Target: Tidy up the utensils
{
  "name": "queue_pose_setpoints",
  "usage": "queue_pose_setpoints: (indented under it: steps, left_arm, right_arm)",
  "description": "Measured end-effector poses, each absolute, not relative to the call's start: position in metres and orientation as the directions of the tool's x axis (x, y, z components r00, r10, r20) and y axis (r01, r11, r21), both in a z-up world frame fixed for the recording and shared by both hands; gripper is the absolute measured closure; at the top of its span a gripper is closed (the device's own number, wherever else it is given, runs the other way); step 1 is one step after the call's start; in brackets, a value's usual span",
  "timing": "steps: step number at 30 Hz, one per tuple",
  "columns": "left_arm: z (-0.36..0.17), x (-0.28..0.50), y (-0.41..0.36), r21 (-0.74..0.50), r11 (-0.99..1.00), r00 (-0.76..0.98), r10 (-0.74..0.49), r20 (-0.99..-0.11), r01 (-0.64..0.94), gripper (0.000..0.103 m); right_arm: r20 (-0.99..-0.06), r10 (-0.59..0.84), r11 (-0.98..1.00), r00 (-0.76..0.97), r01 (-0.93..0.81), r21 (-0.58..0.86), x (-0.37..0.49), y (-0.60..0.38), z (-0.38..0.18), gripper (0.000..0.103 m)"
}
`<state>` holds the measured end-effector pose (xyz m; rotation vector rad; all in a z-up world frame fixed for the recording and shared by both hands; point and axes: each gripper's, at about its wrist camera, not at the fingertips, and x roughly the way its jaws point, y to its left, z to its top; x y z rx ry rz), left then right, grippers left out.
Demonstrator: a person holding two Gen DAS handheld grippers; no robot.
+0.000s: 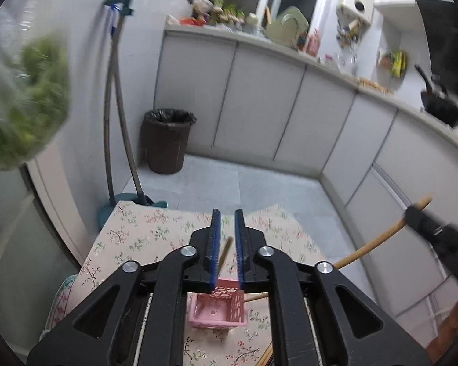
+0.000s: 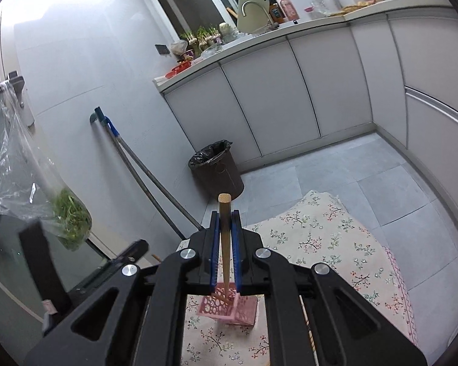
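Observation:
In the left wrist view my left gripper (image 1: 227,213) hovers over a pink perforated basket (image 1: 216,308) on a table with a floral cloth (image 1: 143,235). A thin brown stick (image 1: 226,251) stands tilted between its blue pads with a gap on each side, so the jaws are slightly open. My right gripper (image 2: 225,215) is shut on a longer, round-ended wooden stick (image 2: 224,228) held upright, its lower end reaching down to the pink basket (image 2: 229,308). From the left wrist view, the right gripper (image 1: 413,215) and its stick (image 1: 378,242) are at the right.
More wooden sticks (image 1: 267,352) lie on the cloth near the basket. Beyond the table edge are a grey tiled floor, a dark bin (image 2: 216,170), a broom (image 2: 137,164) against the wall and white cabinets (image 2: 290,91). A plastic bag of greens (image 2: 67,213) hangs at the left.

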<state>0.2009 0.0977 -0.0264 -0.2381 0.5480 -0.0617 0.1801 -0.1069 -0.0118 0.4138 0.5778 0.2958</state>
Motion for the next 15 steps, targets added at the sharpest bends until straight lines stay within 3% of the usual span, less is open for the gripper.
queue_pose_setpoints:
  steps: [5, 15]
  left_arm:
    - [0.002, 0.175, 0.119, -0.289, 0.956, 0.894, -0.092, -0.439, -0.043, 0.075]
    - [0.009, 0.162, 0.131, -0.260, 0.963, 0.890, -0.062, -0.452, -0.066, 0.074]
  right_arm:
    - [-0.473, 0.371, 0.890, 0.799, -0.159, 0.428, 0.182, -0.091, -0.020, 0.095]
    - [-0.500, 0.365, 0.910, 0.785, -0.188, 0.370, 0.197, -0.051, -0.045, 0.093]
